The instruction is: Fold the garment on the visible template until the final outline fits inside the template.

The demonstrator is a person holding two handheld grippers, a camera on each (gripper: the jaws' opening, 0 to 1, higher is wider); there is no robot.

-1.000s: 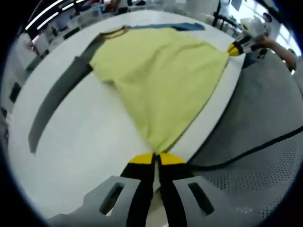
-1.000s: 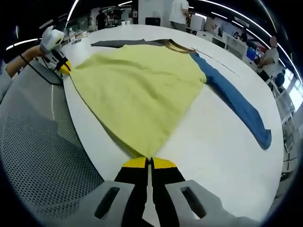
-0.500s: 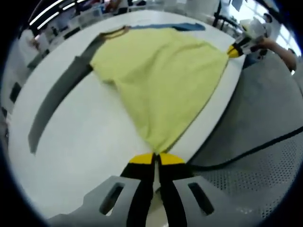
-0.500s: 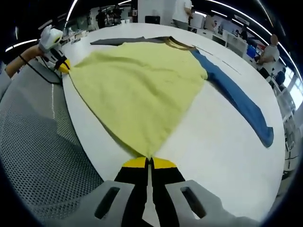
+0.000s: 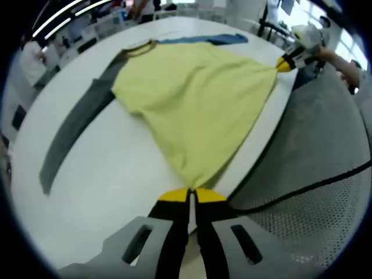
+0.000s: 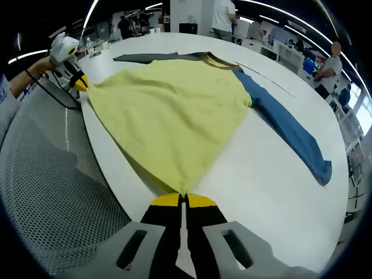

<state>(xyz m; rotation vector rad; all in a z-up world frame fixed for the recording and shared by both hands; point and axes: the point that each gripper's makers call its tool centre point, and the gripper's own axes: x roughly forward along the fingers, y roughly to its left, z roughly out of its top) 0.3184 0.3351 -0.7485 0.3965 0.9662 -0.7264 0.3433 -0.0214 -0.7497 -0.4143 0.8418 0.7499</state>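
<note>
A garment with a yellow body [image 5: 197,99], a grey sleeve [image 5: 75,125] and a blue sleeve [image 6: 288,131] lies spread on the white table [image 5: 110,186]. Its brown collar [image 6: 218,61] points to the far side. My left gripper [image 5: 190,195] is shut on one hem corner at the table's near edge. My right gripper [image 6: 183,199] is shut on the other hem corner. Each gripper also appears in the other's view, the right gripper [image 5: 286,61] and the left gripper [image 6: 74,78], both with the hem stretched between them.
Grey perforated flooring [image 6: 52,192] runs along the table's near edge, with a black cable [image 5: 302,186] lying on it. A thin line [image 6: 267,81] crosses the table beyond the blue sleeve. People [image 6: 224,14] and desks stand at the back.
Both grippers keep their hold on the hem corners. The yellow body looks pulled a little flatter and the collar area shows more. Both views have shifted slightly.
</note>
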